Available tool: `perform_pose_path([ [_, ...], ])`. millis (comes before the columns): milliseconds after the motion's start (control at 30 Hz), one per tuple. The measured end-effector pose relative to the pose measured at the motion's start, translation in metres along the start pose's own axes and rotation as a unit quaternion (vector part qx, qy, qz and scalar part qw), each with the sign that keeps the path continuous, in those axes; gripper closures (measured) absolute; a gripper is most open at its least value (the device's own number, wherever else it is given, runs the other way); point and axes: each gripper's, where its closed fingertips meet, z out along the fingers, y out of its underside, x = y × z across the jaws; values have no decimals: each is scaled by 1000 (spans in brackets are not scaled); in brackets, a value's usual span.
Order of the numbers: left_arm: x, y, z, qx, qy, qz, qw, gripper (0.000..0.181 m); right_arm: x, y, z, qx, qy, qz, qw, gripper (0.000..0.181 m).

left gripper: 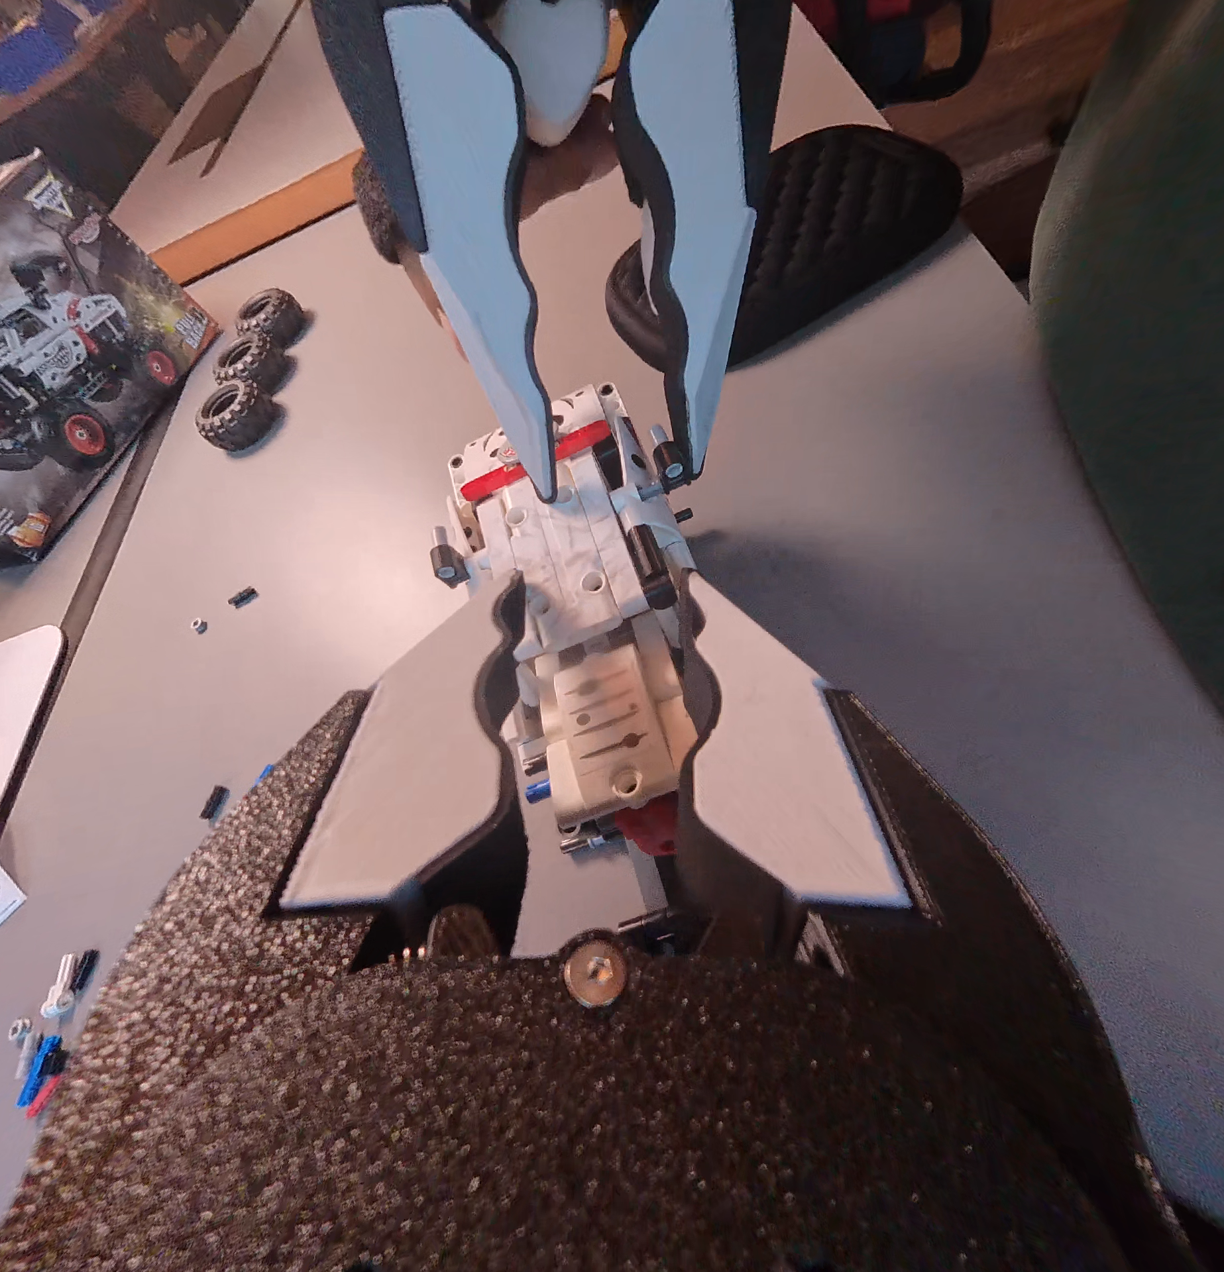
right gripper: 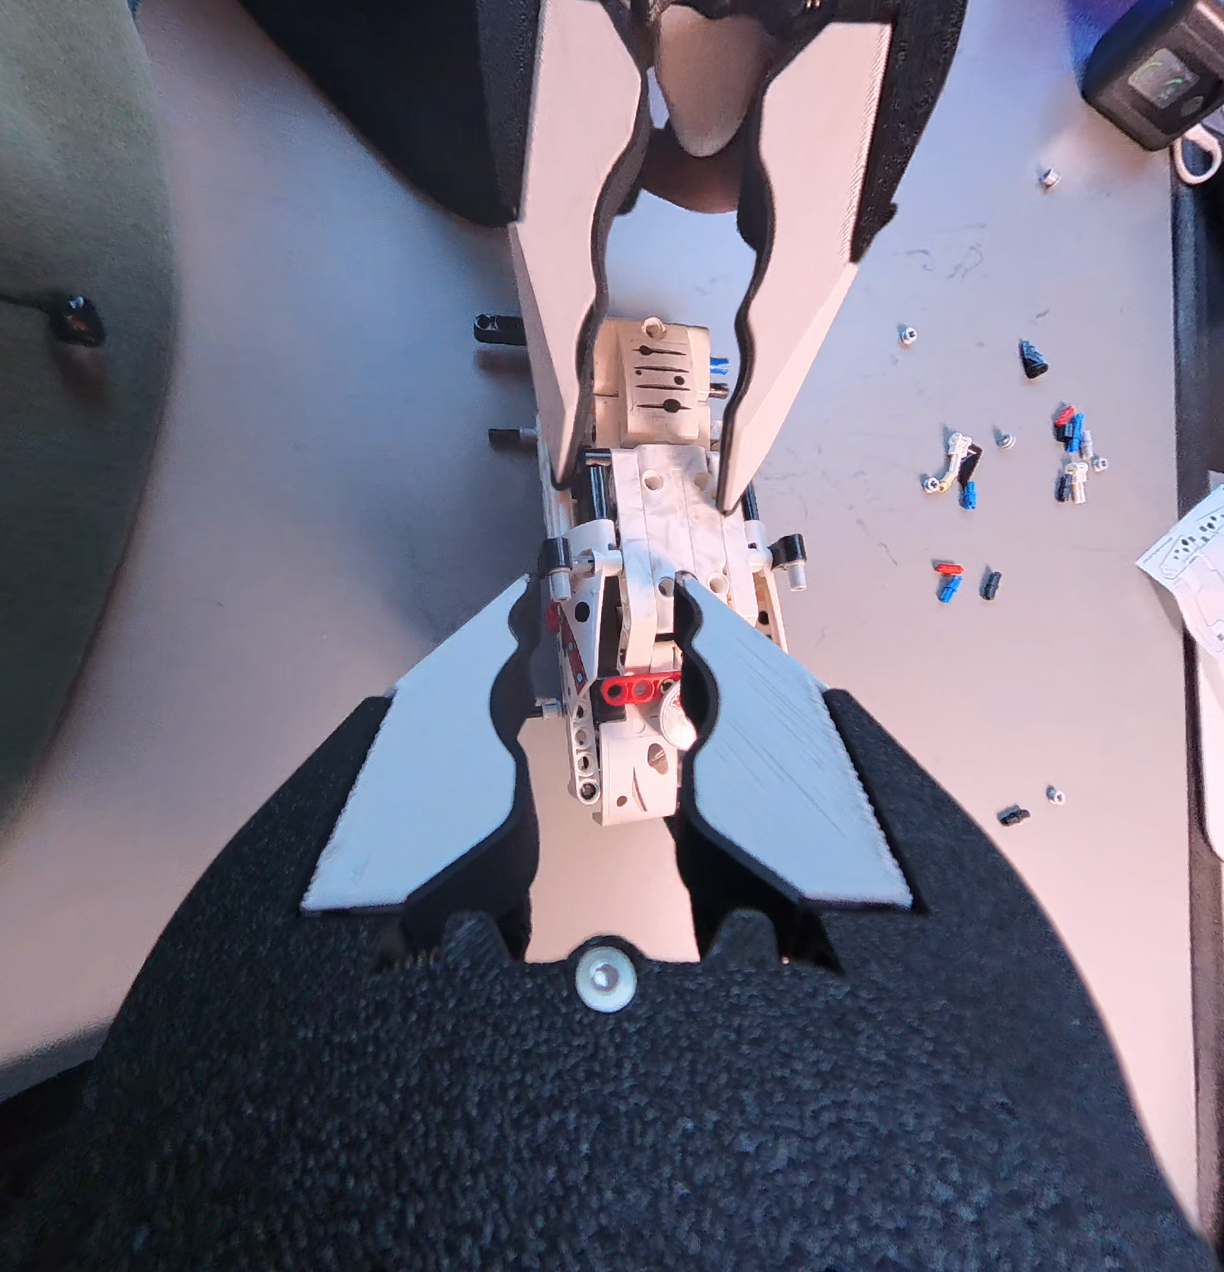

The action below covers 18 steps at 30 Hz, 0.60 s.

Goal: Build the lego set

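Grey desk [left gripper: 361,482] carries white lego truck body [left gripper: 581,564] mid-surface; three black tyres [left gripper: 251,372] and set box [left gripper: 51,358] toward left edge; small loose pins [right gripper: 1008,468] scattered; instruction sheet [right gripper: 1208,585] beside them.

Dim warm indoor light, soft sheen on the grey bench [left gripper: 333,495], soft shadows beside the parts, strong wide-angle bending at edges, near foreground and corners blurred

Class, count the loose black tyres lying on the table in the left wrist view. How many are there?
3. The tyres stand in a row left of the model, beside the box: the far one, the middle one and the near one. Others may be hidden.
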Motion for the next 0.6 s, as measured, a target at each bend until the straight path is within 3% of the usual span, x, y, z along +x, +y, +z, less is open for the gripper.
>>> perform_pose_path([
  [133, 0, 0, 1, 10, 2, 7, 1000, 140, -1, -2, 1, 7, -6, -3, 1000, 144],
  [233, 5, -2, 1, 19, 1, 31, 999, 152, -6, -8, 5, 25, -7, 3, 1000, 151],
  [600, 1, -2, 5, -17, -5, 20, 1000, 153, -8, 1, -3, -12, 28, 31, 999, 139],
])
